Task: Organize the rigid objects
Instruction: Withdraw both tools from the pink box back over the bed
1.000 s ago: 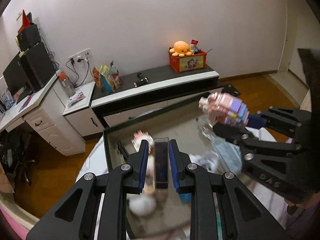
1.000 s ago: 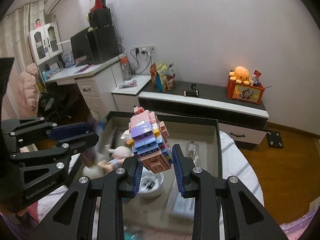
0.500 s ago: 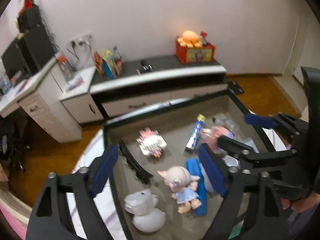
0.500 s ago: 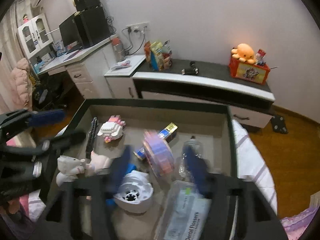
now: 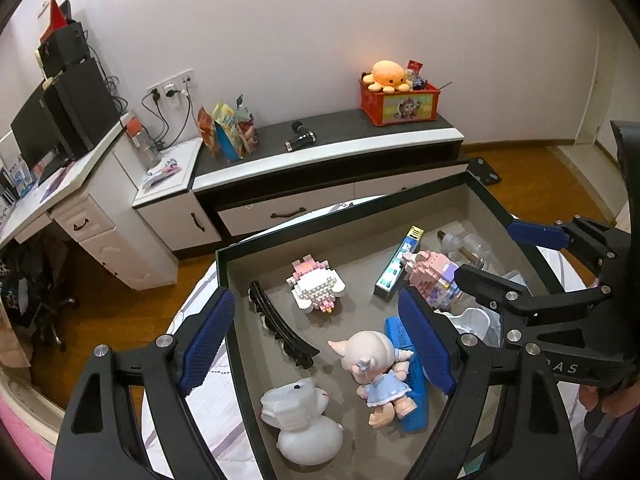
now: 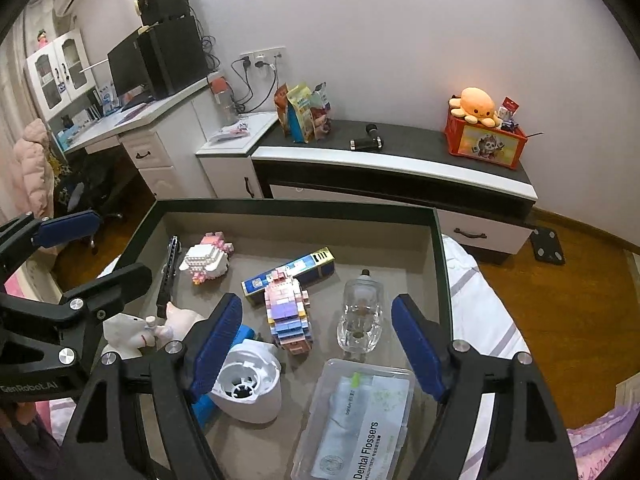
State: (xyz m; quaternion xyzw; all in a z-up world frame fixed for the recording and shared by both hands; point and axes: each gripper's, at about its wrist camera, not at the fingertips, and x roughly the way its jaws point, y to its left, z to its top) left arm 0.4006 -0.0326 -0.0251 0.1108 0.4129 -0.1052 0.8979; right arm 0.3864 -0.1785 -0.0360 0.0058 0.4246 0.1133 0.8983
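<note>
A dark-rimmed tray [image 6: 438, 248] holds the objects. A pink-and-purple block figure [image 6: 287, 311] lies in its middle, next to a blue-and-yellow long box [image 6: 292, 270]; both also show in the left wrist view: the figure [image 5: 432, 278] and the box [image 5: 400, 262]. My right gripper [image 6: 316, 340] is open and empty above the block figure. My left gripper [image 5: 316, 340] is open and empty above a black hair clip [image 5: 280, 326] and a pink-haired doll [image 5: 378, 372].
The tray also holds a white-pink block figure [image 6: 208, 258], a glass bottle [image 6: 360, 312], a white round part [image 6: 248, 386], a clear Dental Flossers box [image 6: 356, 420] and a white animal toy [image 5: 300, 420]. Behind the tray stand a low cabinet [image 6: 400, 160] and a desk.
My right gripper let go of the pink-and-purple block figure, which now lies in the tray. My left gripper let go of the long box, also in the tray. Both opened wide.
</note>
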